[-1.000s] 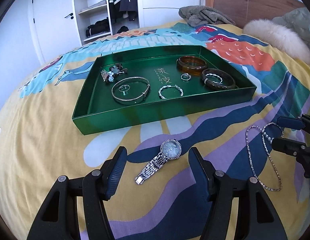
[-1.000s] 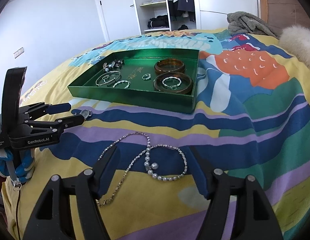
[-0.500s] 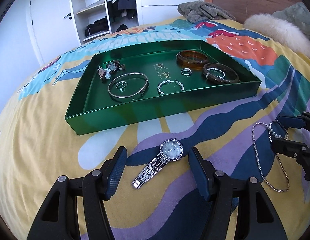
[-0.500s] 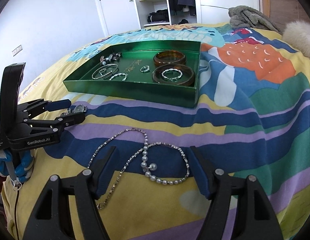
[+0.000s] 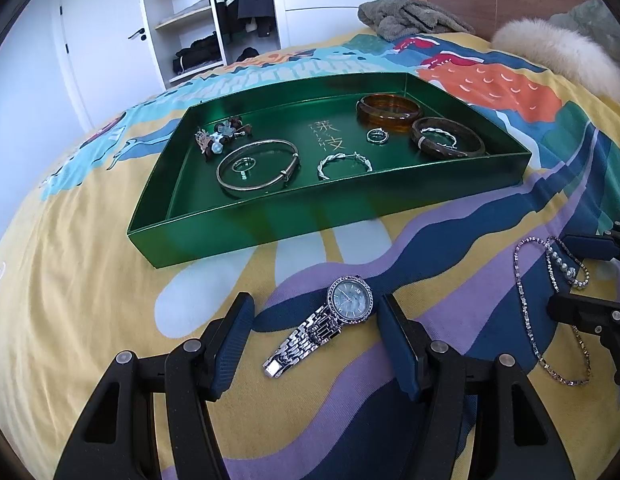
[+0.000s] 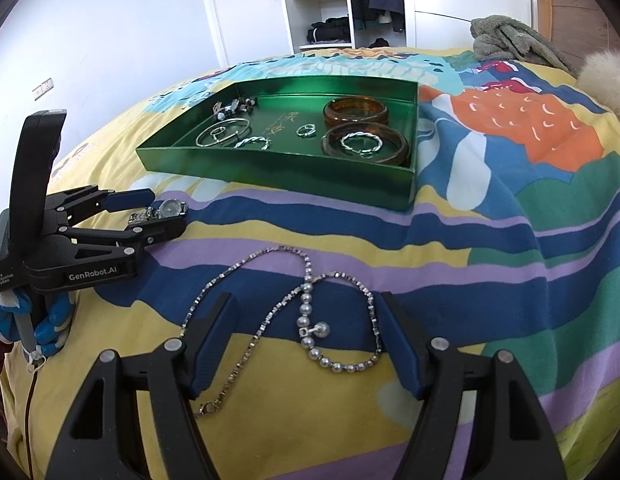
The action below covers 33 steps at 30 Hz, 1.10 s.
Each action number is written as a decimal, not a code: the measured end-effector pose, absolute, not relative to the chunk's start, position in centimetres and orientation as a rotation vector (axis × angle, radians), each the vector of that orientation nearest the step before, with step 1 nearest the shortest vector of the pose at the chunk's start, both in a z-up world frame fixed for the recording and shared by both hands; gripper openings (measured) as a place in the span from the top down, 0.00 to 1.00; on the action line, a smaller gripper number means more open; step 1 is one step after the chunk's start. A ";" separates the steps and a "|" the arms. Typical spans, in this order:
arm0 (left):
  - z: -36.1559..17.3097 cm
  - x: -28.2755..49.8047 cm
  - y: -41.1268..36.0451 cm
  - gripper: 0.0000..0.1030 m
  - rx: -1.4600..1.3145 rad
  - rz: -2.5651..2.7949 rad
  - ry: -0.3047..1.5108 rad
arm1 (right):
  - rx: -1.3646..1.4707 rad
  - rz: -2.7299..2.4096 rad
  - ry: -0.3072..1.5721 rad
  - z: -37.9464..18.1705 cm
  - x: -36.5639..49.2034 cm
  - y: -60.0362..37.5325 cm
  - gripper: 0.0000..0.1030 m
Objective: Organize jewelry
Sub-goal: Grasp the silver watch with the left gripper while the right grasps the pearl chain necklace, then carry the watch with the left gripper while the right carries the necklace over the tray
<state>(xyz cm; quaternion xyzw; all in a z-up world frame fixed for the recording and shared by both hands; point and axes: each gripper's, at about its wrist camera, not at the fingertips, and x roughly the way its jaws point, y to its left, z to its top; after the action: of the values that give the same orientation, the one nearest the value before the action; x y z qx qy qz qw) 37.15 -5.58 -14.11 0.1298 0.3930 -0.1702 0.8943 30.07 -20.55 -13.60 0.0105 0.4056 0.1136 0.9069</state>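
Note:
A silver watch (image 5: 341,312) with a link band lies on the bedspread between the fingers of my left gripper (image 5: 314,304), which is open and not touching it. A long crystal chain (image 6: 238,344) and a pearl strand (image 6: 310,320) lie tangled on the bed, with my right gripper (image 6: 306,300) open around them. The green tray (image 5: 310,220) beyond holds an amber bangle (image 5: 389,108), a brown bangle (image 5: 449,144), a silver bangle (image 5: 258,168) and rings. In the right wrist view the left gripper (image 6: 164,214) straddles the watch (image 6: 170,209).
A gloved hand (image 6: 50,320) holds the left gripper's handle. A grey cloth (image 5: 413,16) and a fluffy cushion (image 5: 549,52) lie at the head of the bed. A wardrobe (image 6: 349,4) stands behind. The right gripper (image 5: 581,276) pokes in at the right edge.
Both grippers hold almost still. The watch and the necklaces lie where they were, and each still sits between open fingers.

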 end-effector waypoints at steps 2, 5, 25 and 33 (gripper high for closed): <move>-14.2 37.2 -5.7 0.39 0.274 -0.349 0.815 | 0.009 0.239 0.841 -13.7 30.1 -20.3 0.32; -14.4 37.4 -5.8 0.39 0.282 -0.345 0.825 | -0.017 0.225 0.849 -13.9 30.2 -19.9 0.32; -12.1 36.1 -4.8 0.80 0.218 -0.432 0.822 | 0.034 0.166 0.801 -12.1 28.3 -20.6 0.89; -7.6 35.2 -3.6 0.80 0.149 -0.461 0.757 | 0.056 0.192 0.667 -6.5 26.9 -20.5 0.89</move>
<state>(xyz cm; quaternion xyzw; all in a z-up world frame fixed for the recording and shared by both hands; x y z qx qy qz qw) 35.18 -3.60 -7.63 0.0719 0.3657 -0.2229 0.9008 26.94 -20.53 -6.46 0.0272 0.3267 0.0938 0.9401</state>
